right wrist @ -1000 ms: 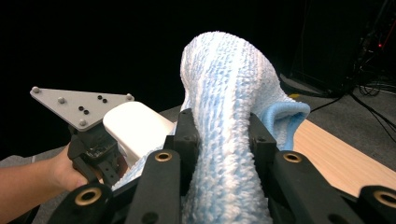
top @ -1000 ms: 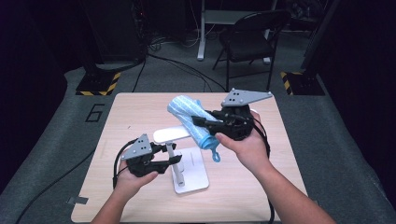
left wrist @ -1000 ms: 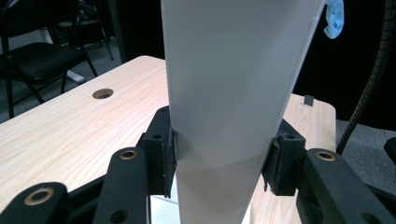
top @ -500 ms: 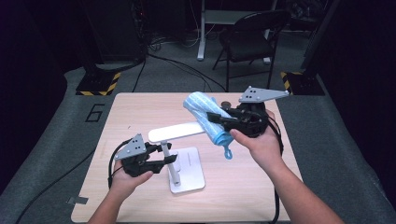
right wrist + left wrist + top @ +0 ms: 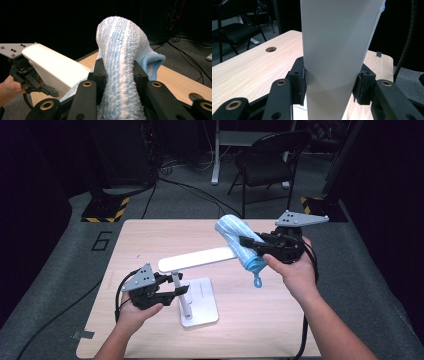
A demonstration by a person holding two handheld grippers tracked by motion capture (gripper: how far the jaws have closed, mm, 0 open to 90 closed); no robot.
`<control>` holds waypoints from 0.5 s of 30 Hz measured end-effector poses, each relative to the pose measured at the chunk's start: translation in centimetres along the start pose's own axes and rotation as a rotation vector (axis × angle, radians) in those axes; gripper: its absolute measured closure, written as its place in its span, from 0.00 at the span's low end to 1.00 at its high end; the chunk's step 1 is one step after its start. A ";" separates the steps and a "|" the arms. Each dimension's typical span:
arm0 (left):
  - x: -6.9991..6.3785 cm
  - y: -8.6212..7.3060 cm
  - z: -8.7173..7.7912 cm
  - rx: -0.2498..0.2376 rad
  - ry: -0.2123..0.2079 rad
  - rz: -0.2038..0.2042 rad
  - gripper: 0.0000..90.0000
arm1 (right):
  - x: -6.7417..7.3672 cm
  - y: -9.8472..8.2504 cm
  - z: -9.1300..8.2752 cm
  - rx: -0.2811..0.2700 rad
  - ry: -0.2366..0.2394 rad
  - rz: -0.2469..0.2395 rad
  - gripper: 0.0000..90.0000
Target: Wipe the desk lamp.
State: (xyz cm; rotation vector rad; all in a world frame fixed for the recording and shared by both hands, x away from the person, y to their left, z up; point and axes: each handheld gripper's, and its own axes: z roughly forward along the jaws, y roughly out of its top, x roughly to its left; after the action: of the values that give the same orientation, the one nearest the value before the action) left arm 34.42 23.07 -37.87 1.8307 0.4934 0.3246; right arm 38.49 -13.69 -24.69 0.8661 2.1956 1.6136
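Observation:
A white desk lamp stands on the table, its flat head (image 5: 197, 259) slanting up to the right over its base (image 5: 202, 306). My left gripper (image 5: 176, 289) is shut on the lamp; in the left gripper view both pads press the sides of the white lamp (image 5: 337, 50). My right gripper (image 5: 250, 244) is shut on a blue-and-white striped cloth (image 5: 235, 236), held in the air at the right end of the lamp head. In the right gripper view the cloth (image 5: 122, 47) bulges up between the jaws, with the lamp head (image 5: 55, 67) beside it and the left gripper (image 5: 30, 77) farther off.
The wooden table (image 5: 260, 325) has a cable hole (image 5: 271, 49) near one corner. A folding chair (image 5: 265, 165) stands behind the table. Striped black-and-yellow stand feet (image 5: 105, 212) sit on the floor at the back left. Cables trail from both grippers.
My right hand has carried the cloth to the right, from over the middle of the lamp head to its far end. The left hand and lamp have barely shifted.

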 end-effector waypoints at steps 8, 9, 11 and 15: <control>0.0 -0.1 0.1 -0.011 0.003 0.000 0.59 | -0.7 -0.3 -0.6 -0.003 -0.012 0.014 0.79; 0.0 -0.1 0.0 -0.011 0.002 0.000 0.59 | -0.9 -0.3 -0.7 -0.007 -0.016 0.017 0.79; 0.0 -0.1 0.0 -0.012 0.003 0.000 0.59 | -1.1 -0.3 -0.9 -0.005 -0.020 0.014 0.79; 0.0 -0.1 0.0 -0.011 0.001 0.001 0.59 | -1.3 -0.4 -1.1 -0.006 -0.032 0.020 0.79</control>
State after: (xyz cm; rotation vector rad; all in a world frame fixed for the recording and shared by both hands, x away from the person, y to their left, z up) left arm 34.41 23.09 -38.00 1.8199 0.4909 0.3283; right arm 38.74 -15.41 -24.83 0.9093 2.1662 1.6031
